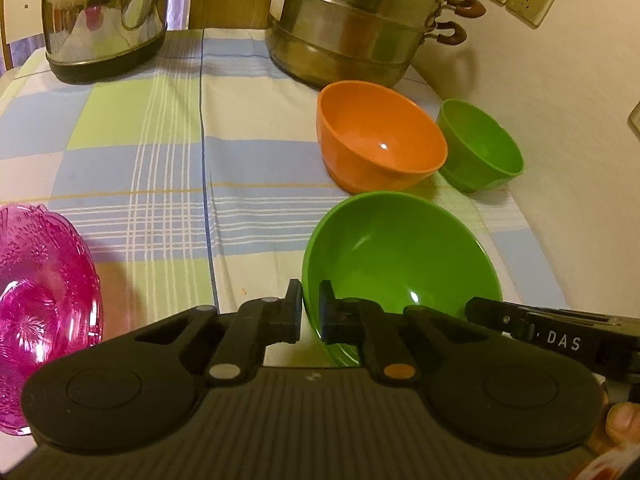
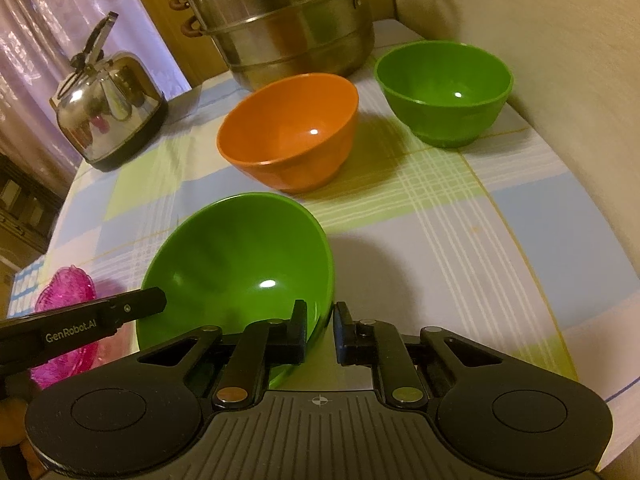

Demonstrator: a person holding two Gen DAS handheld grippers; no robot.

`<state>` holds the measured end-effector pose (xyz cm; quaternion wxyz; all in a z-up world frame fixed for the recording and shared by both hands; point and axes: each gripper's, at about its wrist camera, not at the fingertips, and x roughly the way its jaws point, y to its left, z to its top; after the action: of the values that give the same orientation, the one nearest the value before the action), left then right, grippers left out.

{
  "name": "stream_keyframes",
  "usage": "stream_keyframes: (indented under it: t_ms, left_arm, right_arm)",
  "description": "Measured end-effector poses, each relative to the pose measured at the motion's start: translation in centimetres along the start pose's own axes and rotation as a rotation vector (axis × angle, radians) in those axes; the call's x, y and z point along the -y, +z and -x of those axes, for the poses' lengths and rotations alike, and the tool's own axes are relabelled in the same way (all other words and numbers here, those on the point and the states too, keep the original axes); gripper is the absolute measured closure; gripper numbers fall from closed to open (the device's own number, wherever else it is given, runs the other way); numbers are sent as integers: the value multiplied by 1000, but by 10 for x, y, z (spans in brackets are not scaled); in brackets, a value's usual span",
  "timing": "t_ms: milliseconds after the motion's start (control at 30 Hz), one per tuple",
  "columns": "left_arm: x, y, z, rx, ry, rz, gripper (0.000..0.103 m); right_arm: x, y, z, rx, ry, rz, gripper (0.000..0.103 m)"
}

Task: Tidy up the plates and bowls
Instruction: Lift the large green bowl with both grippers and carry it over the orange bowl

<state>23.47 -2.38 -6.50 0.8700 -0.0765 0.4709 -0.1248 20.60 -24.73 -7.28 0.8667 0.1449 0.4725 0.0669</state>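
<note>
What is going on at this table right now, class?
A person holds a gripper in each hand. The left gripper and the right gripper are both clamped on opposite sides of the rim of the large green plastic bowl, which is tipped up off the checked tablecloth. Behind it sit an orange plastic bowl and a smaller green plastic bowl, apart from each other. A pink glass dish lies at the left.

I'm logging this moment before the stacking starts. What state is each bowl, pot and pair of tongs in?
Large green bowl: empty, tilted, rim gripped on both sides.
Left tongs: shut on the large green bowl's rim.
Right tongs: shut on its opposite rim.
Orange bowl: upright, empty.
Small green bowl: upright, empty.
Pink glass dish: empty, untouched.
Steamer pot: tiers stacked.
Kettle: upright.
</note>
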Motion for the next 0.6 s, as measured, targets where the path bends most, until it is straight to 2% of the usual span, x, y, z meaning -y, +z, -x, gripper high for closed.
stream_keyframes:
  t_ms: [300,600]
  left_arm:
    - [11,20,25,37,-17,5,96]
    - [30,65,33,80,-23,-9,96]
  right_arm:
    - [0,16,27,41,29,-28,90]
    - [-2,52,45,88,30,-37,90]
